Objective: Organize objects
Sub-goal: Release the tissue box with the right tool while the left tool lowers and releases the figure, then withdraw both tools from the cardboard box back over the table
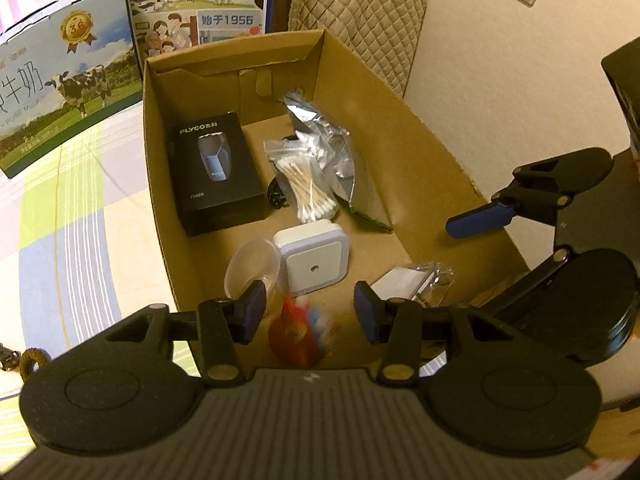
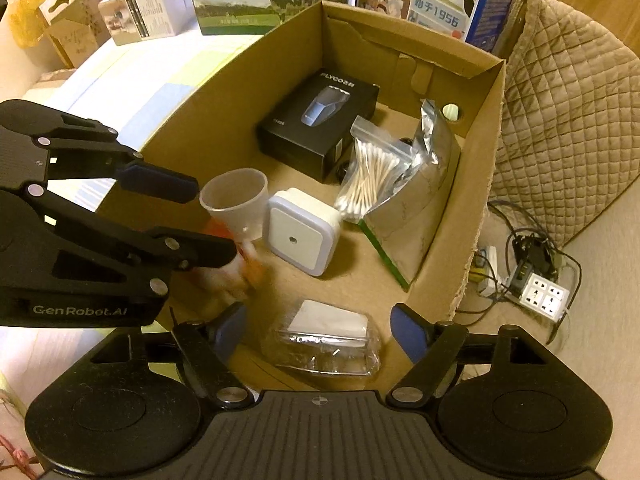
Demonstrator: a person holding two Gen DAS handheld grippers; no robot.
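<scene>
An open cardboard box (image 1: 420, 136) holds a black shaver box (image 1: 216, 172), a bag of cotton swabs (image 1: 304, 184), a silver foil pouch (image 1: 324, 140), a white square night light (image 1: 314, 256), a clear plastic cup (image 1: 250, 266) and a clear packet with a white card (image 2: 324, 340). My left gripper (image 1: 310, 314) is open over the box's near end. A motion-blurred red object (image 1: 298, 334) lies below the gap, touching neither pad. My right gripper (image 2: 320, 334) hangs open just above the clear packet. The left gripper (image 2: 212, 220) also shows beside the cup (image 2: 236, 200).
Two printed milk cartons (image 1: 60, 92) (image 1: 200, 0) stand behind the box on a checked cloth (image 1: 72, 220). A quilted beige cover (image 2: 560, 100) is right of the box. A power strip (image 2: 544, 294) with tangled cables lies on the floor beside the box wall.
</scene>
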